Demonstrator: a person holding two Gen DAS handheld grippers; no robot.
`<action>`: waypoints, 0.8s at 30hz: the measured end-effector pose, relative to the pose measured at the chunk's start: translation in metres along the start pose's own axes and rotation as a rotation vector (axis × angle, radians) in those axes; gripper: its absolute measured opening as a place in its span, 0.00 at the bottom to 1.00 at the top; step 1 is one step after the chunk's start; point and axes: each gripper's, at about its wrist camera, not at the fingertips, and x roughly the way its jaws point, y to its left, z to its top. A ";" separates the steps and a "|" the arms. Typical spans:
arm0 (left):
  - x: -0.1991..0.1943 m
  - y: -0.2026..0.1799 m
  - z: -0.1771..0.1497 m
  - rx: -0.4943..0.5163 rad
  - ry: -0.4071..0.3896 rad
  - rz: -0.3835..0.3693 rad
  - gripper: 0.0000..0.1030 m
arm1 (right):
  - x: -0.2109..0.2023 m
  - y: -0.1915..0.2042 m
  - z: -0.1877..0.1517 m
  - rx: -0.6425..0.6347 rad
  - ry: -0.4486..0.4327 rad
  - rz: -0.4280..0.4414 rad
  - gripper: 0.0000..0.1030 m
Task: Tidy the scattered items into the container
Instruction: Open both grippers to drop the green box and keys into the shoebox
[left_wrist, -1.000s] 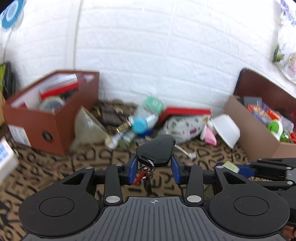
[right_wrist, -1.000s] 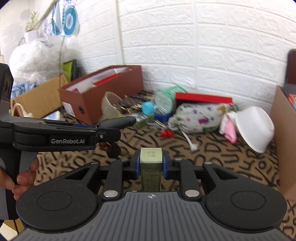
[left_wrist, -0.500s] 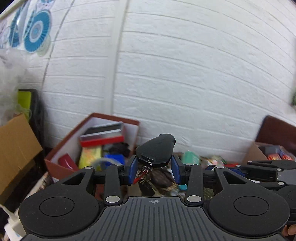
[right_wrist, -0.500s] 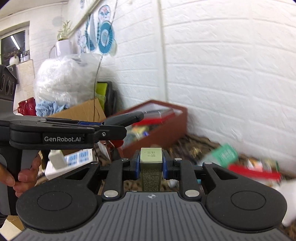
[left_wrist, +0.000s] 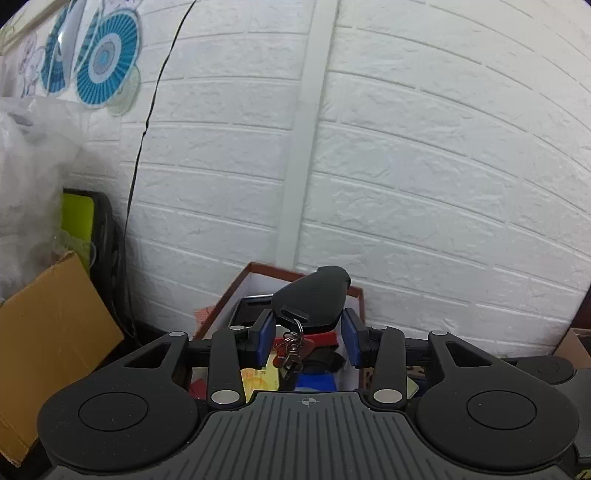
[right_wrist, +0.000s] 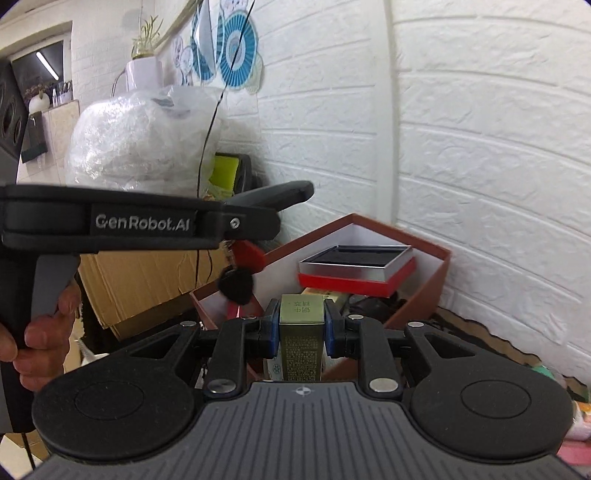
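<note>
My left gripper (left_wrist: 308, 334) is shut on a black key fob (left_wrist: 314, 299) with a ring of keys (left_wrist: 293, 347) hanging below it, held over the brown open box (left_wrist: 258, 269). In the right wrist view the left gripper (right_wrist: 291, 194) reaches in from the left above the same brown box (right_wrist: 424, 251), with a red tag and a black fob dangling. My right gripper (right_wrist: 301, 330) is shut on a small olive-gold box (right_wrist: 301, 332) at the box's near edge. A silver and red case (right_wrist: 358, 267) lies inside the box.
A white brick wall (left_wrist: 406, 166) stands close behind the box. A cardboard box (left_wrist: 48, 332) and a white plastic bag (right_wrist: 140, 136) are on the left. Loose items lie on the patterned cloth (right_wrist: 480, 343) to the right.
Both grippers have swung left and closer to the brown box, which now sits right under them. The scattered pile has slid out of the left view. Both grips are unchanged.
</note>
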 end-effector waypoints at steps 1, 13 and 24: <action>0.008 0.005 0.001 -0.007 0.006 0.002 0.38 | 0.010 -0.001 0.001 -0.001 0.009 0.000 0.25; 0.087 0.047 -0.018 -0.060 0.118 0.035 0.38 | 0.095 -0.024 0.012 0.022 0.035 -0.022 0.25; 0.059 0.021 -0.020 0.064 0.003 0.068 1.00 | 0.101 -0.024 0.005 -0.020 0.011 -0.096 0.83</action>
